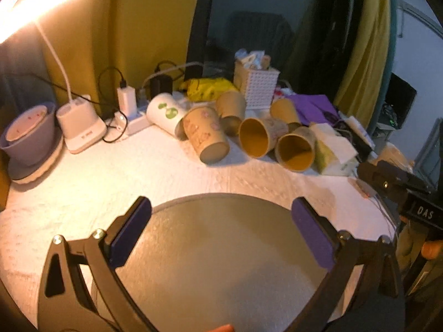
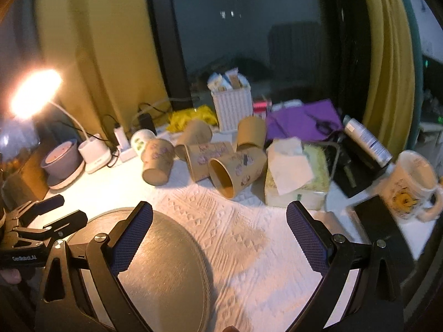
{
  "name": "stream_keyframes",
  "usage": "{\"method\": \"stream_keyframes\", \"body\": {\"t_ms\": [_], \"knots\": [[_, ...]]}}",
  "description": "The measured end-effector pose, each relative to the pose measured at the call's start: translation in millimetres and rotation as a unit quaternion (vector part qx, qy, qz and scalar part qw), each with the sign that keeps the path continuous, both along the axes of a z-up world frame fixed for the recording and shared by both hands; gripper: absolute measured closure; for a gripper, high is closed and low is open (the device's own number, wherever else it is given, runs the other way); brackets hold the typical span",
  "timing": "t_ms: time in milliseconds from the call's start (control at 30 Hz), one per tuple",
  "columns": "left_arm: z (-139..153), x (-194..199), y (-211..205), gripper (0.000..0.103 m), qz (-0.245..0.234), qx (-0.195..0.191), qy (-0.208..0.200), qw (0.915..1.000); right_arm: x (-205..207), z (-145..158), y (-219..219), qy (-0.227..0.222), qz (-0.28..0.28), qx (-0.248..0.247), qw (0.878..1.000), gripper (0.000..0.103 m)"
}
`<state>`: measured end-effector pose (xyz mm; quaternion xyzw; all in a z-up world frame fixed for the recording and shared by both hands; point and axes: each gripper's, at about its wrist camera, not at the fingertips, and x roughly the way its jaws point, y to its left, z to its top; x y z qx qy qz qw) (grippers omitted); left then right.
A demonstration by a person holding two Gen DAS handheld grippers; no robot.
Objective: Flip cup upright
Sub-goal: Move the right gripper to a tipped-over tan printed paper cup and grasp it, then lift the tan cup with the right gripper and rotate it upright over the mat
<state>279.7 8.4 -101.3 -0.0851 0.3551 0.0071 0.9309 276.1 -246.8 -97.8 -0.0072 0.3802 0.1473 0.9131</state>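
Several brown paper cups lie on their sides in a heap at the back of the white cloth. In the left wrist view one cup shows its base, and two cups show open mouths. A white cup with green print lies behind them. In the right wrist view the nearest cup points its mouth toward me. My left gripper is open and empty above a round metal tray. My right gripper is open and empty, well short of the cups. The left gripper also shows in the right wrist view.
A tissue box sits right of the cups, with a white mug and a black phone further right. A white basket, purple paper, a lamp base, a power strip and a purple bowl line the back.
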Motion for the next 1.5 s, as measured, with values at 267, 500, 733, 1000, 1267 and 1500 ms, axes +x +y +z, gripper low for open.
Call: {"method": "stream_keyframes", "body": {"t_ms": [267,500,733,1000,1267,1500], "knots": [[-16,70,15,0.001,0.009,-0.013,0.035,0.9993,55,-23,6,0.026,0.005,0.006,1.0,0.004],[-26,125,24,0.001,0.019,-0.016,0.057,0.9981,88,-32,13,0.032,0.003,0.005,0.999,0.004],[-43,157,34,0.001,0.018,-0.033,0.087,0.9955,108,-37,21,0.033,0.009,-0.002,0.999,0.004],[-67,177,36,0.029,0.005,-0.042,0.124,0.9914,118,-45,19,0.035,0.001,0.001,0.999,0.004],[-76,174,30,0.043,-0.008,-0.041,0.127,0.9911,118,-51,13,0.039,-0.009,0.002,0.999,0.004],[-58,152,22,0.043,-0.027,-0.044,0.11,0.9926,108,-42,13,0.034,-0.012,0.0,0.999,0.004]]}}
